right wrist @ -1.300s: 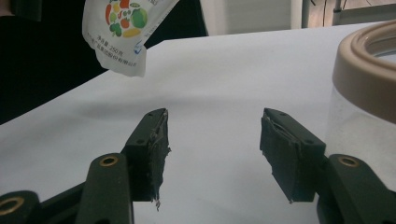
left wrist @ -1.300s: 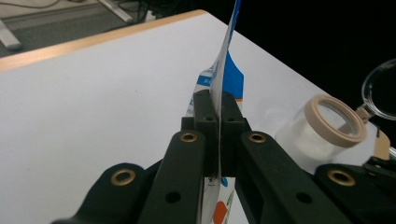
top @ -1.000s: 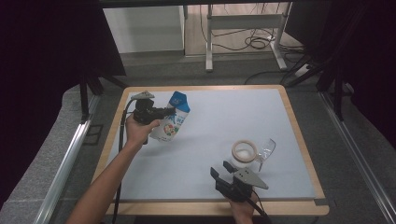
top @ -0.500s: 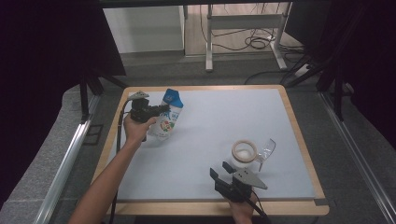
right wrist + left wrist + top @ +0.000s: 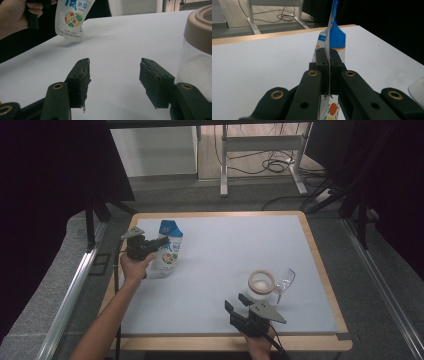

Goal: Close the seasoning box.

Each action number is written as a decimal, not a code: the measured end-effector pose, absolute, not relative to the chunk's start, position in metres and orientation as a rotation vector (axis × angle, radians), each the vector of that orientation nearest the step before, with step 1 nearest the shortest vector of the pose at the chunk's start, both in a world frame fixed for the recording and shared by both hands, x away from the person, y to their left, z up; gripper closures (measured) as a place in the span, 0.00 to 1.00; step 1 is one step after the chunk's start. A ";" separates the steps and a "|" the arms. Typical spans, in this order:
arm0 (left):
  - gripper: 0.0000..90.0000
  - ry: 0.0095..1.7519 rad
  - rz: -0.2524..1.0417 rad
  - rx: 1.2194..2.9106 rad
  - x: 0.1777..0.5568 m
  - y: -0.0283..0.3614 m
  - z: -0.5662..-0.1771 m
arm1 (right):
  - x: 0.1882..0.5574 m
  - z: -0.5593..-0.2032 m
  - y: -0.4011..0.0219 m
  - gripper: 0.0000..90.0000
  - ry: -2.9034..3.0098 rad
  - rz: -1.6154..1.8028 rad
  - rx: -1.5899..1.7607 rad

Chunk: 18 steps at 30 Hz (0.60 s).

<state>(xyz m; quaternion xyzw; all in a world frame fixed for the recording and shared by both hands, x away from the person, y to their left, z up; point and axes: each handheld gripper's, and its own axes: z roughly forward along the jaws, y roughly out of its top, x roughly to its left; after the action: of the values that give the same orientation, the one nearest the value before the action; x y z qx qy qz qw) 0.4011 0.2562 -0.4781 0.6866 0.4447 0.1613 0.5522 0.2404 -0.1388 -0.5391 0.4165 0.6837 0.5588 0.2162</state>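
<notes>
A white pouch [image 5: 169, 251] with a blue top and a printed fruit picture is held upright, slightly tilted, by its thin side edge, which is pinched between the jaws of the left tool [image 5: 148, 245]. Its bottom is seen at the tabletop [image 5: 225, 245].

Both grippers are black, with two blocky jaws on flat link arms. Brass-coloured rivets sit in the links behind the jaws, with plain round holes beside them. The left gripper [image 5: 150, 246] carries a grey three-cornered plate on top, behind its jaws, and so does the right gripper [image 5: 235, 302]. A dark cable trails back from each. The right gripper's jaw pads [image 5: 84, 75] look worn, with frayed edges. The forearms are bare, no sleeves.
</notes>
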 end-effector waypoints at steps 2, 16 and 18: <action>1.00 1.047 0.396 1.627 0.395 0.260 -0.480 | 0.240 -0.539 -0.138 0.46 1.895 1.549 1.152; 0.99 1.026 0.446 1.660 0.364 0.276 -0.486 | 0.240 -0.539 -0.139 0.46 1.893 1.550 1.154; 0.99 1.020 0.458 1.665 0.360 0.277 -0.487 | 0.240 -0.539 -0.138 0.46 1.895 1.549 1.152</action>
<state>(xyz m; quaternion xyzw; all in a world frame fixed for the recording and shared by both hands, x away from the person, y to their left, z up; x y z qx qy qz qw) 0.3602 0.2767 -0.4873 0.7000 0.4286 0.1926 0.5378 0.2401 -0.1379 -0.5386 0.4159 0.6839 0.5590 0.2164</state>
